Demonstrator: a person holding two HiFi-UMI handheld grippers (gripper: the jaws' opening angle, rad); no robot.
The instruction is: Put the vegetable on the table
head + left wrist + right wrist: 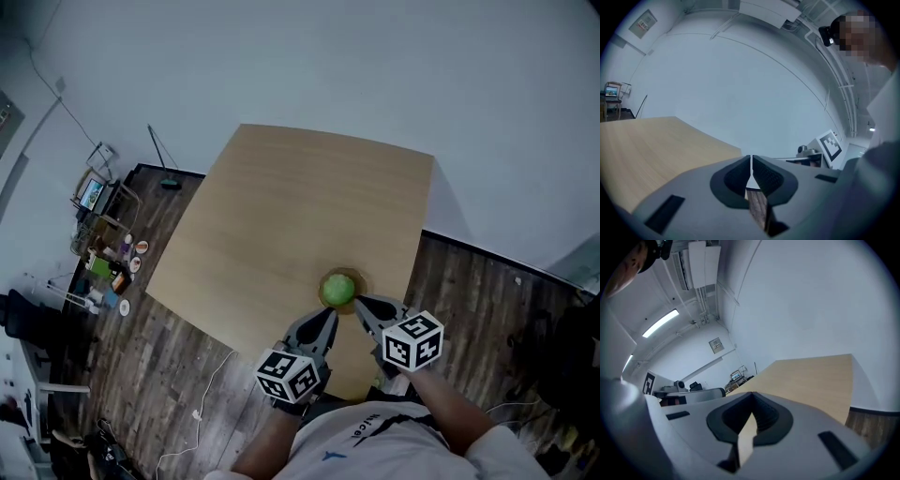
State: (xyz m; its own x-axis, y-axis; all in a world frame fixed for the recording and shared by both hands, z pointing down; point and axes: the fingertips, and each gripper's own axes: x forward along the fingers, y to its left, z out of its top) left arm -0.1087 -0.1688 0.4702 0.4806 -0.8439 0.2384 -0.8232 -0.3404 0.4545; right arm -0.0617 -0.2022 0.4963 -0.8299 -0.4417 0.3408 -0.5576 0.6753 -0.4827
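Table [309, 206], green veg [338, 289], L claw [328, 317], R claw [361, 305] closed

– How was the table [281, 216] finished?
– A pale wood grain was seen on it, smooth and matt.
– And the floor [469, 281]?
– Dark wooden planks, streaked and rougher, were shown to the left and right of the table.
– What was made out on the left gripper [751, 156] and the right gripper [751, 393]?
– Grey shells of smooth, matt plastic were seen on both. The pads [736, 178] were black and finely ribbed, seemingly of rubber.
– The vegetable [338, 289]?
– A smooth green skin with a faint sheen was noted.
– Anything else?
– White cloth was seen on the near shirt [375, 441], and pale, smooth, matt paint on the far wall [375, 66].
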